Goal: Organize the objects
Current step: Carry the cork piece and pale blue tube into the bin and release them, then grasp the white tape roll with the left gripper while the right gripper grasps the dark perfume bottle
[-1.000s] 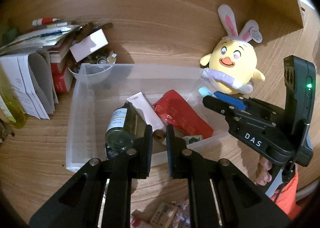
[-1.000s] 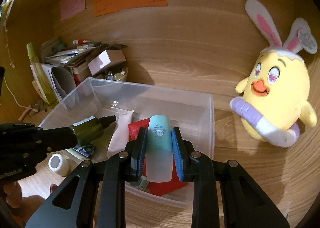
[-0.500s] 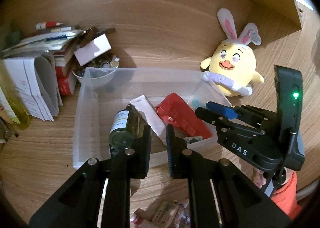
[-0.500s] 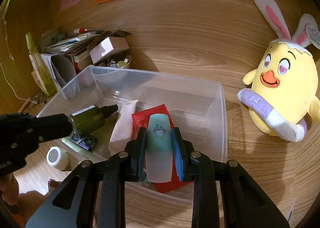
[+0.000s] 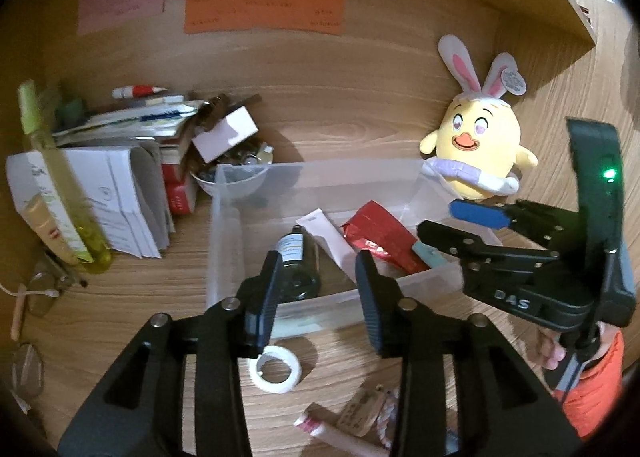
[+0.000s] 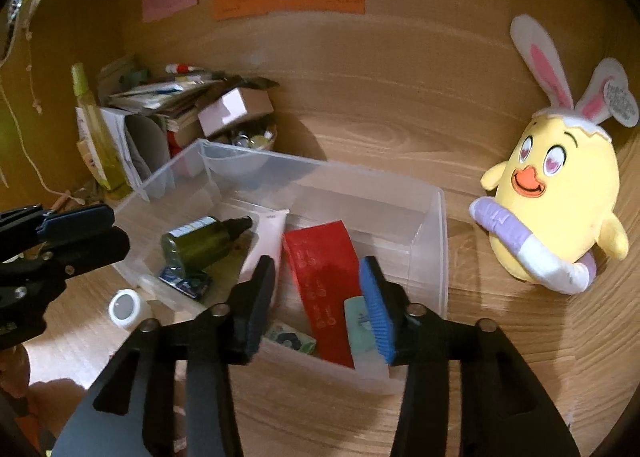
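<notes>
With both my left gripper (image 5: 316, 289) and right gripper (image 6: 318, 297) opening empty over the bin (image 6: 434, 241), bottle (image 6: 200, 239) and tube (image 6: 362, 327) inside, I risk knocking its near wall.

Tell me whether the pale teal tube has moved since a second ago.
Yes. The teal tube stood upright between the right gripper fingers above the clear bin's near wall; now it lies inside the bin beside the red packet, jaws opening.
</notes>
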Tool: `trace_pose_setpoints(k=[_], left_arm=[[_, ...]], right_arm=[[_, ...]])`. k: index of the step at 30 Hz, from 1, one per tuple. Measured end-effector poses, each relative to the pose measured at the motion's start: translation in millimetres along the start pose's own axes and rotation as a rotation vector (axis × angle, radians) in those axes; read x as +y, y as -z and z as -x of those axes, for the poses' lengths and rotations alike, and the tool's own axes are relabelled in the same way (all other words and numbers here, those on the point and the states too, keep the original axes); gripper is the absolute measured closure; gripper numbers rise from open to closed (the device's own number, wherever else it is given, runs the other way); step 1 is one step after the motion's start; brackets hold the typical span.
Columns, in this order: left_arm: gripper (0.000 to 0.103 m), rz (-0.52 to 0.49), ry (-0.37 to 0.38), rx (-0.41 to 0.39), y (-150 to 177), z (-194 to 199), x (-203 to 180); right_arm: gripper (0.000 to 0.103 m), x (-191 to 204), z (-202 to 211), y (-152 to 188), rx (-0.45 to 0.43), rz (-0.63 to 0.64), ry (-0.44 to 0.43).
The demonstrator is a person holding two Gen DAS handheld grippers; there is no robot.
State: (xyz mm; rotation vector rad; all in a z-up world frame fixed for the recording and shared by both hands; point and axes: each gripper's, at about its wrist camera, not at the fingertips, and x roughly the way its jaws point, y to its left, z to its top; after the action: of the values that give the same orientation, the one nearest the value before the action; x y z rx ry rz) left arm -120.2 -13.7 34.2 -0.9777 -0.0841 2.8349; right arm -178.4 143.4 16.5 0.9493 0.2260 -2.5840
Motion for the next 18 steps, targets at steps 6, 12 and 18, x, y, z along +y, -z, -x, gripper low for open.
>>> trace_pose_setpoints(k=[6, 12, 18], left_arm=[[0.046, -0.02, -0.051, -0.046, 7.3, 17.3, 2.6], [0.026, -0.031, -0.091, -0.068, 18.3, 29.7, 6.1], [0.018, -0.016, -0.107, -0.038, 32.7, 29.6, 15.4]], right_arm=[[0.045, 8.3, 22.1, 3.1, -0.044, 0.026, -0.003], [0.033, 12.7, 44.3, 12.8, -0.081, 0.039, -0.011], [0.03, 14.3, 59.5, 28.9, -0.099, 0.043, -0.018]])
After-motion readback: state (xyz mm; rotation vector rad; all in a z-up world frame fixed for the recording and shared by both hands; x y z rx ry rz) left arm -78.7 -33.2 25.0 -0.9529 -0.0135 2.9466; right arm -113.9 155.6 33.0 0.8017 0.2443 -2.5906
